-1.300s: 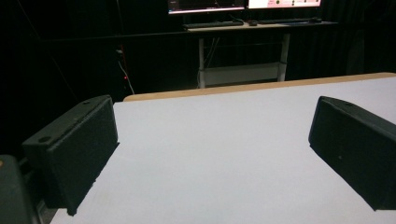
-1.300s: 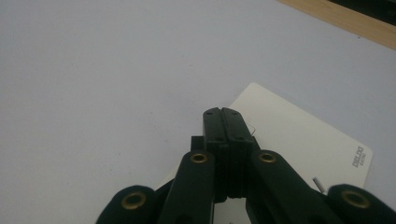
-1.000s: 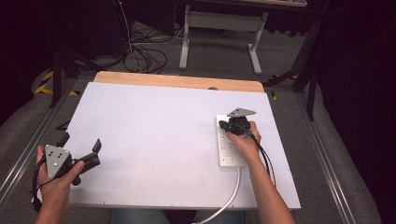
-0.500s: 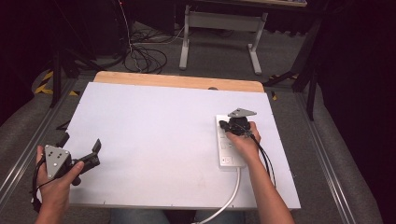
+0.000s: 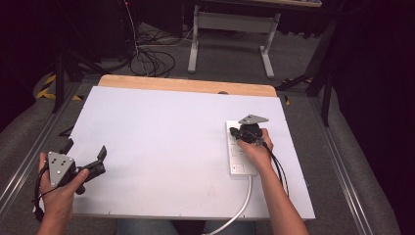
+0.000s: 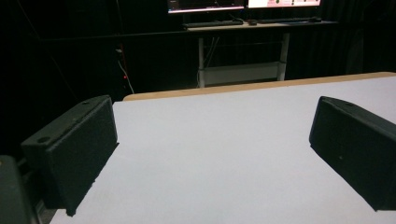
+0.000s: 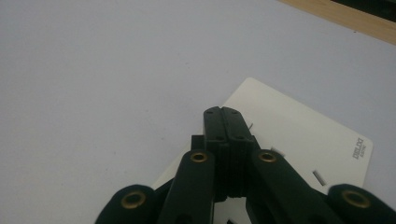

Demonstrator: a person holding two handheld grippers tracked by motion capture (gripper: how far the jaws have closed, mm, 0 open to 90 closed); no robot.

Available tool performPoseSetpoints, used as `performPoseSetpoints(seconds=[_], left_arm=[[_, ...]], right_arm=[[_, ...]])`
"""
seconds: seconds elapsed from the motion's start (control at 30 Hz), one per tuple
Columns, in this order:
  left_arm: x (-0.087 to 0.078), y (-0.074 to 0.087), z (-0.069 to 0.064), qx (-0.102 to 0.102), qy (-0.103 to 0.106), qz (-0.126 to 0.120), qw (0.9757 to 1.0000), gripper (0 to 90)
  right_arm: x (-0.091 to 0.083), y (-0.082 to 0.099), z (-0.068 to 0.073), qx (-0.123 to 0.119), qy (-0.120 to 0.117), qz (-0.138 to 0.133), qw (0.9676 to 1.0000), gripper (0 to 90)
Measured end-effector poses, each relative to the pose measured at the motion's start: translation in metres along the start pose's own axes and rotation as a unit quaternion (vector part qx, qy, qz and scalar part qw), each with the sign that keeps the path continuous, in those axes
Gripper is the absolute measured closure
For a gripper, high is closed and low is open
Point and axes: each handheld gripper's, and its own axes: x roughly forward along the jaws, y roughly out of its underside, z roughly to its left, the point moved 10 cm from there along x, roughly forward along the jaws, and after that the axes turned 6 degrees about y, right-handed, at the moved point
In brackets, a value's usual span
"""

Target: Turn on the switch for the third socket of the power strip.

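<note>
Right gripper point(image 5: 239, 133) held with jaws pressed together over white rectangular power strip point(image 5: 241, 155), flat on table point(image 5: 161, 137), slots visible, left gripper point(image 5: 84, 157) held wide open, empty.

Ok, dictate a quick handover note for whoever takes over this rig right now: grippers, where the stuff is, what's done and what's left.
Left gripper: open, holding nothing, near the table's near-left corner.
Right gripper: jaws shut together, tips over the far end of the white power strip; whether something thin is pinched between them cannot be told.
The power strip lies flat at the table's right side, its white cable running off the near edge.
Done: right gripper is positioned at the strip's sockets.
Left: probably finishing the work at the strip; the left gripper is free to steady it.
</note>
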Motion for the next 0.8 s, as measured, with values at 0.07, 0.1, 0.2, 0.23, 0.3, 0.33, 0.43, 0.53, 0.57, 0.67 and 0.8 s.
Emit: performPoseSetpoints(seconds=[0.07,0.1,0.2,0.23,0.3,0.33,0.43,0.53,0.57,0.67,0.8], left_arm=[[0.0004,0.0002,-0.0002,0.001,0.000,-0.001,1.0000,1.5],[0.0003,0.0001,-0.0002,0.001,0.000,-0.001,1.0000,1.5],[-0.0011,-0.0012,0.0010,0.000,-0.002,-0.003,1.0000,1.6],[-0.0016,-0.0014,0.0016,0.000,-0.002,-0.004,1.0000,1.5],[-0.0021,-0.0009,0.0022,-0.001,-0.002,-0.003,1.0000,1.5],[-0.0023,-0.0008,0.0023,-0.002,-0.002,-0.003,1.0000,1.5],[-0.0034,-0.0011,0.0020,0.001,-0.002,-0.004,1.0000,1.6],[-0.0037,-0.0010,0.0020,0.000,-0.003,-0.004,1.0000,1.5],[-0.0038,-0.0008,0.0017,-0.001,-0.002,-0.003,1.0000,1.5],[-0.0039,-0.0009,0.0017,0.001,-0.004,-0.004,1.0000,1.6],[-0.0040,-0.0010,0.0019,0.000,-0.005,-0.004,1.0000,1.6]], right_arm=[[0.0000,0.0000,0.0001,-0.001,0.001,-0.001,1.0000,90.0],[0.0000,0.0000,0.0000,-0.001,0.000,-0.001,1.0000,90.0],[-0.0001,0.0002,-0.0001,0.001,-0.002,-0.002,1.0000,90.0],[-0.0001,0.0003,-0.0001,-0.001,-0.001,-0.002,1.0000,90.0],[-0.0001,0.0003,0.0001,-0.002,-0.001,-0.002,1.0000,90.0],[-0.0001,0.0003,0.0001,-0.003,0.000,-0.002,1.0000,90.0],[-0.0003,0.0002,0.0002,-0.004,0.003,-0.001,1.0000,90.0],[-0.0003,0.0002,0.0002,-0.004,0.004,-0.001,1.0000,90.0],[-0.0002,0.0001,0.0004,-0.004,0.003,-0.002,1.0000,90.0],[-0.0004,0.0002,0.0005,-0.005,0.005,-0.002,1.0000,90.0],[-0.0007,0.0002,-0.0003,-0.008,0.009,-0.005,0.9999,90.0]])
